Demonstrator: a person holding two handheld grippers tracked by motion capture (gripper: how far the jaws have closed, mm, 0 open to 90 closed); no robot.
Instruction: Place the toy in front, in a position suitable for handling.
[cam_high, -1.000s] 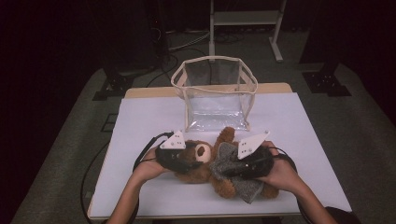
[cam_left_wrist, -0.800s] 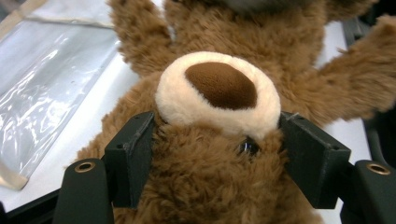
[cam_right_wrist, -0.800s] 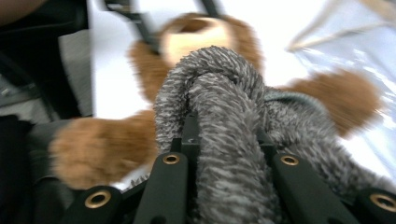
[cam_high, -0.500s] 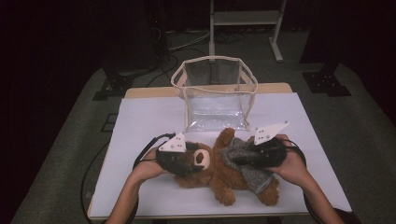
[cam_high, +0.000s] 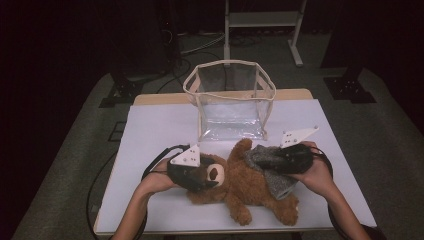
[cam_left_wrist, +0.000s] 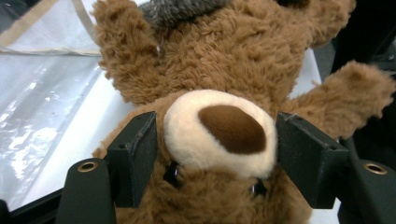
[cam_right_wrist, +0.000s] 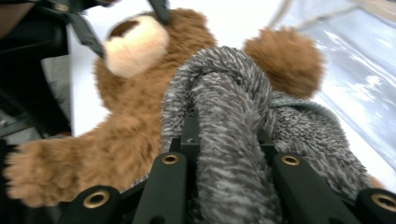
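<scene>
Two grippers work on one bear (cam_high: 240, 187), which lies on its back across the near half of the white table (cam_high: 155, 135), head toward the person's left, legs toward the right and the near edge. Behind it, near the table's middle, stands an open bag (cam_high: 231, 102) of clear plastic with a pale cream rim, boxy and upright, its glossy walls creased; it is close to the bear's raised arm but apart from it. A pale wooden strip shows along the table's far edge, and beyond it, on the dark floor, stand the legs of a metal frame (cam_high: 262, 22). The left gripper (cam_high: 192, 175) is clamped on the bear's head: in the left gripper view its two black jaws sit either side of the cream muzzle (cam_left_wrist: 219, 133) with its brown nose, pressing into the fur, and they have just been closing further on it. The right gripper (cam_high: 292, 159) is clenched on a grey cloth (cam_high: 270, 167), a knitted, fuzzy, mottled piece draped over the bear's belly; in the right gripper view a thick roll of it (cam_right_wrist: 229, 140) runs between the jaws. The bear's fur is curly, brown and plush, its paws rounded. Cables trail from both grippers toward the near edge.
</scene>
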